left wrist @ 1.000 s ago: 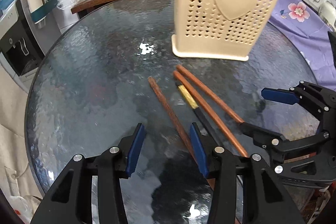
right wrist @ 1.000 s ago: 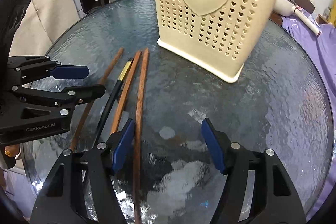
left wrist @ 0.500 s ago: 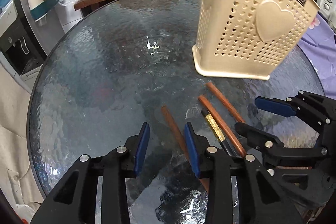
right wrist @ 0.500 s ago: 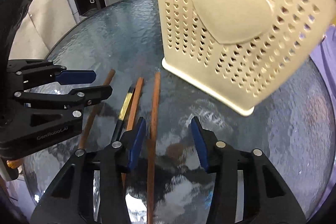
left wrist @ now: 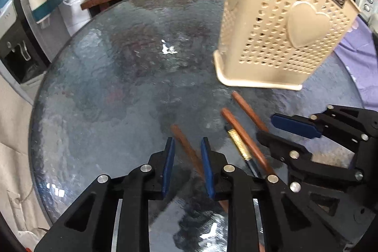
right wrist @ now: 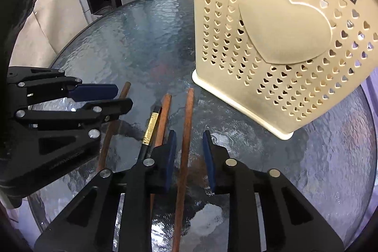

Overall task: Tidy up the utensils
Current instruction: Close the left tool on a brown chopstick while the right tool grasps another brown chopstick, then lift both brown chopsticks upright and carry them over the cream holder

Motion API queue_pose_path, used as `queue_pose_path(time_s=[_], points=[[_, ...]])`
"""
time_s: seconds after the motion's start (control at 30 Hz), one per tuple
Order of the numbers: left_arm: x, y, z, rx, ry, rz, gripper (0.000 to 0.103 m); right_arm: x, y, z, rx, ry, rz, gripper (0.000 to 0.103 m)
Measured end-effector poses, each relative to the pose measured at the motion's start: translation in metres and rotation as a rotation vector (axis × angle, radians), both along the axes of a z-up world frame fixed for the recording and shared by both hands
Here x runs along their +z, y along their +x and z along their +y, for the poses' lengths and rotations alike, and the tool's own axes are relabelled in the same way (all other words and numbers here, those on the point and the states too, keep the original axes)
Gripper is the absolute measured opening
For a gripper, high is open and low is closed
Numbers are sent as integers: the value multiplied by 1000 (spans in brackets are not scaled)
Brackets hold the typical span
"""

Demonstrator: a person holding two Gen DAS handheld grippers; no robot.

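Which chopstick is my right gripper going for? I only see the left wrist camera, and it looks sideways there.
Observer: The right gripper straddles the rightmost brown chopstick, the one nearest the beige holder.
Child: Is it squeezing it?
Observer: No. The right wrist view shows the glass table on both sides of that stick, between it and the blue pads.
Child: Is my left one in the way?
Observer: No. The left gripper is off to the side over the leftmost chopstick, with a black gold-banded stick and another brown one between.
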State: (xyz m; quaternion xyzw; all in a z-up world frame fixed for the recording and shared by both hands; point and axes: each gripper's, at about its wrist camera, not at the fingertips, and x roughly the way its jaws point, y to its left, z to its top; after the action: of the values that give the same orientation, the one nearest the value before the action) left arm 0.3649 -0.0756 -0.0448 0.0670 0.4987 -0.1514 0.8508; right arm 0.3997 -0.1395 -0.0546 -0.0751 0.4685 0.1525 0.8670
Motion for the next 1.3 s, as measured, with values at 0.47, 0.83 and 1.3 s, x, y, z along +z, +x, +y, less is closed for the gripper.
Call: queue_pose_path(time_s=[0.47,0.83,1.3], points=[[-2,-18,-14,-16,13,-21,11,0,-9,-11,-5,-20,14,7],[1,-21,-10,23,-53,-2,6,3,-22,-37,-25,69,11,7],[67,-61,7,9,-150,-156,6,59,-85,-79,4,245,-159,7]])
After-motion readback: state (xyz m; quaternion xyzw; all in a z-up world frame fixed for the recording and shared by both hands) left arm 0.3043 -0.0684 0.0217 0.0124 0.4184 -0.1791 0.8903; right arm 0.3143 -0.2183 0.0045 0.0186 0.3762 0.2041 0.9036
